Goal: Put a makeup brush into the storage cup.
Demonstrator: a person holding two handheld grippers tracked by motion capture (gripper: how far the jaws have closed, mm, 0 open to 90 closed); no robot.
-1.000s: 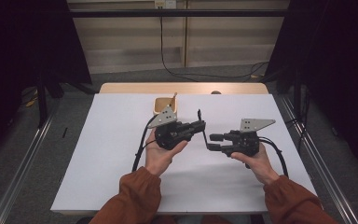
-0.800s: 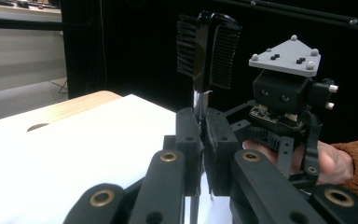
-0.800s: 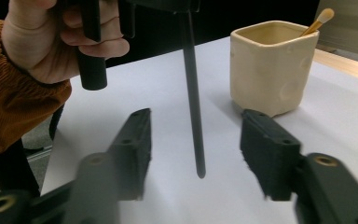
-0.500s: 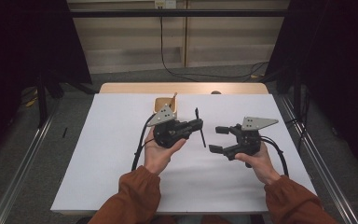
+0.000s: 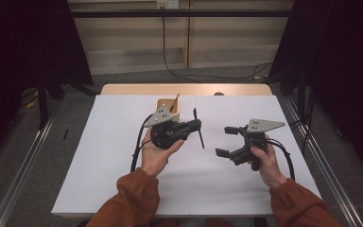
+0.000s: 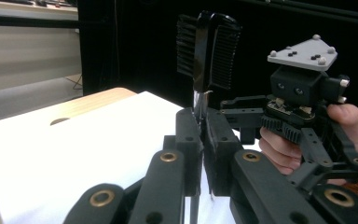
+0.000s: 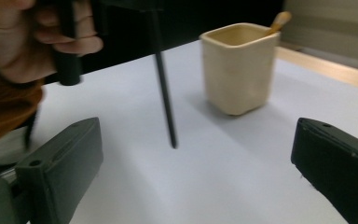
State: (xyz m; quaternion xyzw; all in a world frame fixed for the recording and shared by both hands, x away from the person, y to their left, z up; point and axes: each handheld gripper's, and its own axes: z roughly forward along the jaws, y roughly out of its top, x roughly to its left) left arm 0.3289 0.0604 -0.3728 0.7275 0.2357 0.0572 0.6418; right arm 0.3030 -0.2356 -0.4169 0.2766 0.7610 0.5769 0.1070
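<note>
A black brush (image 5: 198,131) with a bristled head and a thin handle is held crosswise above the middle of the table, with my left gripper (image 5: 196,126) shut on it. In the left gripper view the jaws (image 6: 203,140) pinch the stem and the brush head (image 6: 207,46) stands above them. My right gripper (image 5: 224,140) hovers just right of the brush with its jaws wide apart and nothing between them. The right gripper view has both jaws (image 7: 196,154) spread, the brush handle (image 7: 165,93) hanging ahead of them with its tip close to the table.
A beige cup (image 5: 169,107) with a wooden stick in it stands behind the left gripper; it is also in the right gripper view (image 7: 239,65). A white sheet covers the table (image 5: 113,156). A wooden strip runs along the far edge (image 5: 137,90).
The right gripper has opened its jaws wider and drawn slightly right, away from the brush. The left gripper keeps its hold on the brush, which has turned a little.
</note>
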